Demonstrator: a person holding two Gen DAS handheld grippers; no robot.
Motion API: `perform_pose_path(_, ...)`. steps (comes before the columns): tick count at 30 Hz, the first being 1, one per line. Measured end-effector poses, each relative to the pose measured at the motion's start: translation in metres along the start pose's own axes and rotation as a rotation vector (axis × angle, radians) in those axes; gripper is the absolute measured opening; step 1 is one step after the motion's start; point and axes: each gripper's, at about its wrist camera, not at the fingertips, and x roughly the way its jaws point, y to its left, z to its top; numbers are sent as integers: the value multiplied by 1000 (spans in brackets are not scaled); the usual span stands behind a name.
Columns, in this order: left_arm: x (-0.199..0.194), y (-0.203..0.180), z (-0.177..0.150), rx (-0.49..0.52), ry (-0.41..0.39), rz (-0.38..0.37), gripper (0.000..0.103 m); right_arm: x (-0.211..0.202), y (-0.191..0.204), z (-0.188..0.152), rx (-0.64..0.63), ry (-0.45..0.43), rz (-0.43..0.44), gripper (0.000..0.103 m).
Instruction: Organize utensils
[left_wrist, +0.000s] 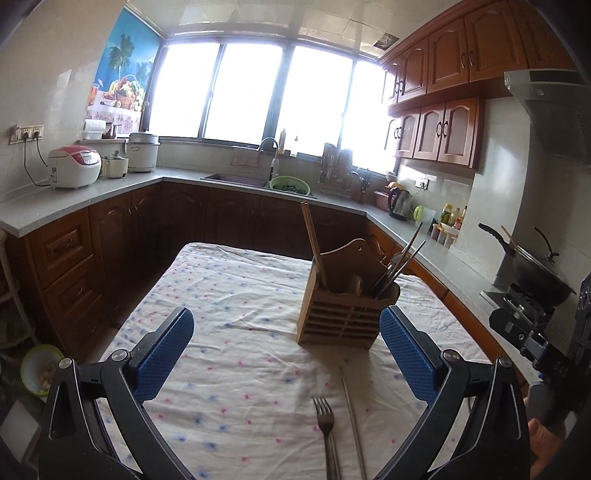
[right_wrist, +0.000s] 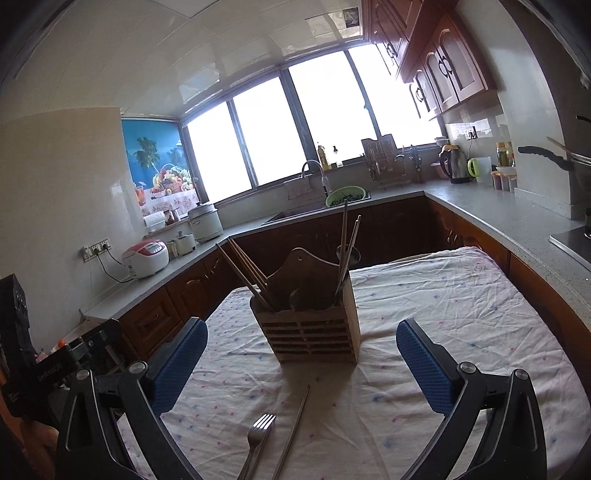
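A wooden utensil holder (left_wrist: 341, 314) stands on the cloth-covered table (left_wrist: 221, 295); it also shows in the right wrist view (right_wrist: 310, 328). It holds wooden chopsticks (left_wrist: 312, 240) on its left side and metal chopsticks (left_wrist: 400, 264) on its right. A metal fork (left_wrist: 327, 432) and a metal chopstick (left_wrist: 352, 421) lie on the cloth in front of the holder, also in the right wrist view as fork (right_wrist: 258, 439) and chopstick (right_wrist: 293, 428). My left gripper (left_wrist: 286, 350) is open and empty above them. My right gripper (right_wrist: 303, 362) is open and empty too.
Kitchen counters run around the table, with a sink (left_wrist: 240, 179), rice cookers (left_wrist: 75, 166), a kettle (left_wrist: 400, 203) and a wok on the stove (left_wrist: 532, 266). The other gripper's body shows at the right edge (left_wrist: 546, 350).
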Motion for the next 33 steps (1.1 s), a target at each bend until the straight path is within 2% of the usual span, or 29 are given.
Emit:
perform_pose_path(3, -16, 0, -12, 1, -51, 15, 103, -8, 1, -13, -13, 11, -5, 103)
perform_pose_path(7, -26, -7, -23, 49, 11, 6, 103, -26, 5, -28, -30, 0, -17, 103)
perform_pose_path(10, -43, -13, -36, 94, -27, 43, 103, -48, 9, -37, -37, -38, -43, 103)
perform_pose_path(13, -57, -20, -45, 139, -44, 45, 103, -71, 17, -37, -84, -87, -53, 103)
perform_pose_path(18, -63, -18, -63, 109, 18, 46, 103, -105, 33, -46, -159, -162, -83, 103)
perform_pose_path(23, -69, -9, -83, 74, 13, 51, 103, -110, 35, -80, -172, -173, -155, 103)
perform_pose_path(29, -82, -14, -106, 128, -38, 67, 103, -102, 26, -103, -160, -132, -174, 103)
perform_pose_path(33, -84, -18, -111, 146, -33, 74, 103, -103, 25, -111, -166, -129, -171, 103)
